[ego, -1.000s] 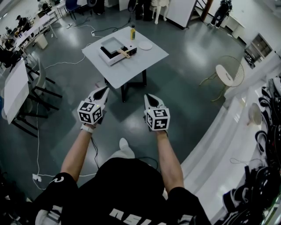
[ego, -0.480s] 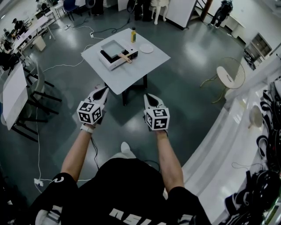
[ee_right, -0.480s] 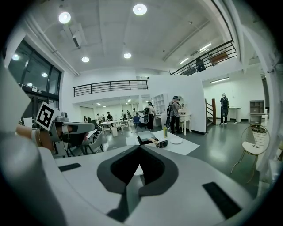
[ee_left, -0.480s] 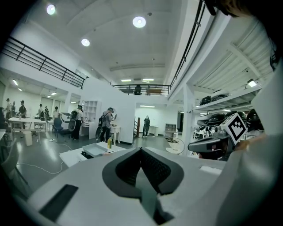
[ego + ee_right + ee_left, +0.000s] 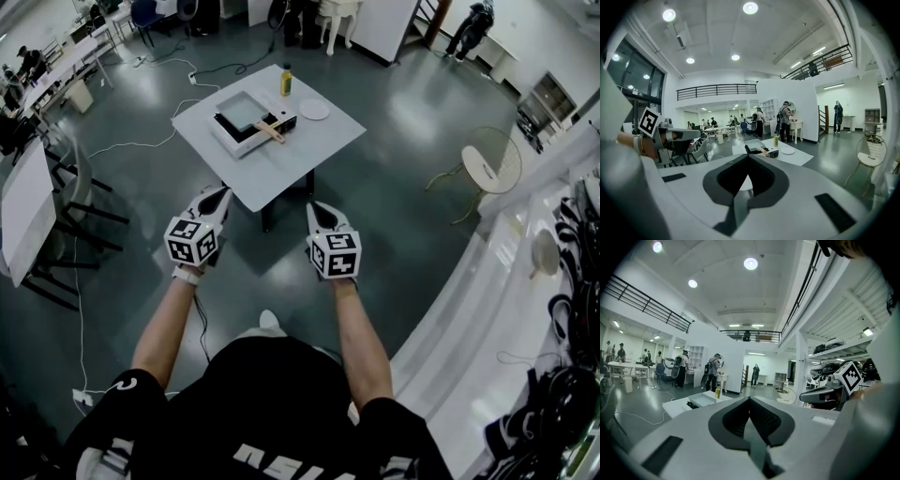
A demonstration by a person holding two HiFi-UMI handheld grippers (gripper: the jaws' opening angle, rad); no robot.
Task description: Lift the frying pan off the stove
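Observation:
A square grey frying pan (image 5: 239,110) with a wooden handle (image 5: 270,129) sits on a black-and-white stove (image 5: 251,132) on a white table (image 5: 281,164), well ahead of me. Both grippers hang in the air over the floor, short of the table's near corner. My left gripper (image 5: 223,193) and right gripper (image 5: 315,207) are shut and hold nothing. The left gripper view shows the pan (image 5: 703,399) far beyond the closed left gripper (image 5: 749,399). In the right gripper view the pan (image 5: 754,144) lies beyond the closed right gripper (image 5: 748,157).
A yellow bottle (image 5: 285,80) and a white plate (image 5: 314,110) stand on the table behind the stove. Black chairs (image 5: 70,192) and a desk are at the left, a round white chair (image 5: 484,164) and a long white counter (image 5: 487,281) at the right. Cables (image 5: 141,145) cross the floor.
The table with the stove has drifted down and nearer in the head view as the person steps forward. Both grippers keep their pose and stay shut.

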